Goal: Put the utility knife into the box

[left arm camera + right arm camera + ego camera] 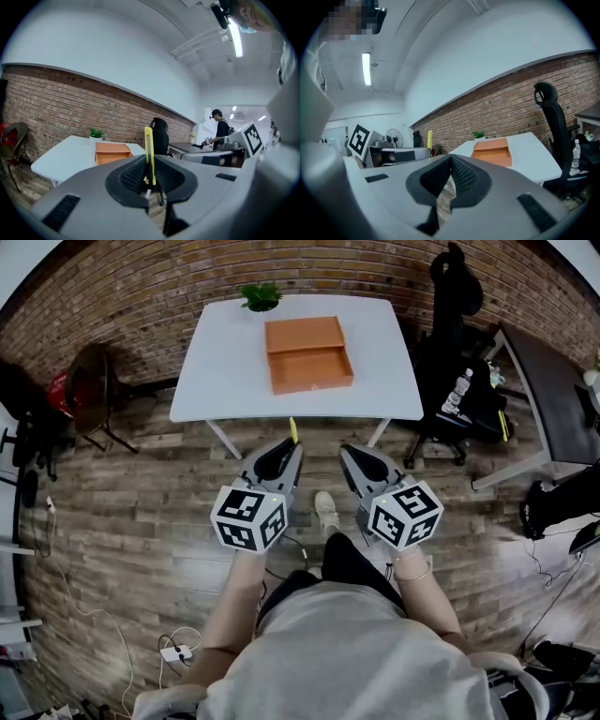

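While person stands well short of box (309, 369) on table (216, 381), left gripper (284, 457) is clamped on utility knife (148, 150), likely for carrying to box. Knife is held near lower end: long axis upright, crosswise to jaws, yellow end up. Right gripper (360, 463), equally far from box, has jaws together, empty, likely spare.

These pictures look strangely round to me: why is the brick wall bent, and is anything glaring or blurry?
Head view: the wide lens bows the brick wall into an arc, with dark corners. Left gripper view: the ceiling light glares; the utility knife is sharp.
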Available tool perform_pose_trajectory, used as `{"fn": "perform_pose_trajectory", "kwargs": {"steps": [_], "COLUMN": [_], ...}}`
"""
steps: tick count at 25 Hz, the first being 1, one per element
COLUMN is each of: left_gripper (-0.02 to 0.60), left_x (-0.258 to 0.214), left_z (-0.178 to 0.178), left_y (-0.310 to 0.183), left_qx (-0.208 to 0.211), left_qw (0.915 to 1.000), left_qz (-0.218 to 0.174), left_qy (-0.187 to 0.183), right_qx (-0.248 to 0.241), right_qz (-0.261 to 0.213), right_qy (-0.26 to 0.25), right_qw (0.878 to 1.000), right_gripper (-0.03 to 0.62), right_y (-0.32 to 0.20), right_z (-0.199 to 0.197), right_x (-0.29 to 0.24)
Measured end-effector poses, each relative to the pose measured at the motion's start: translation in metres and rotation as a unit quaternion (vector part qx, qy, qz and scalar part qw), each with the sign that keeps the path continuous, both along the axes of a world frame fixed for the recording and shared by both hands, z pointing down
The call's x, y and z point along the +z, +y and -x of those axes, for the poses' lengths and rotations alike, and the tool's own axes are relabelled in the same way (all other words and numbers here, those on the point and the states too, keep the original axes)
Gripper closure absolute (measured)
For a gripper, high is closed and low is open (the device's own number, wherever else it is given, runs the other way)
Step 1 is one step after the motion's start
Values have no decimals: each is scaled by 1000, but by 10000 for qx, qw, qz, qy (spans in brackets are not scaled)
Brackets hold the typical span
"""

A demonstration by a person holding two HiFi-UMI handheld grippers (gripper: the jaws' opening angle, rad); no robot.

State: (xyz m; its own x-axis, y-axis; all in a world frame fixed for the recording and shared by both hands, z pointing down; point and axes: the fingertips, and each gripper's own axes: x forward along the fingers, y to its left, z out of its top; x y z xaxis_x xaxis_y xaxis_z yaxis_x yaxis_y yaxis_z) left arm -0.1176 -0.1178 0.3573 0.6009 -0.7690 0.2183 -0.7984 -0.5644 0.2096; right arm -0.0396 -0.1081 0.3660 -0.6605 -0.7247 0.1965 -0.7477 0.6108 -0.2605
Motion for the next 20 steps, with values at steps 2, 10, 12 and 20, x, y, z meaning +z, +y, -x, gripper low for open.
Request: {"fn": "perform_pose_trajectory", "kwargs": {"steps": [2,10,12,20], "left_gripper": [531,531,531,531], "left_x": [1,8,13,58], "left_z": [4,6,4,-14], "left_y": [-28,-153,-180,-268], "left_qx": [-26,70,223,1080], "left_qw": [9997,9836,9768,9302], "left_qz": [-74,-407,-406,-337], "left_qy": [-236,-1755,-2091,-3492], "right_qx": [4,-109,-143,-203], "right_qz": [4,165,191,479], "right_qy": [-33,-85,-96,-185], "right_qw": [10000,9998,9997,9985], "right_gripper": [595,595,595,595], "right_y": [-27,-142,-168,-251], "right_z": [-2,-10,-13,-24], "right_x": [2,19,21,45]}}
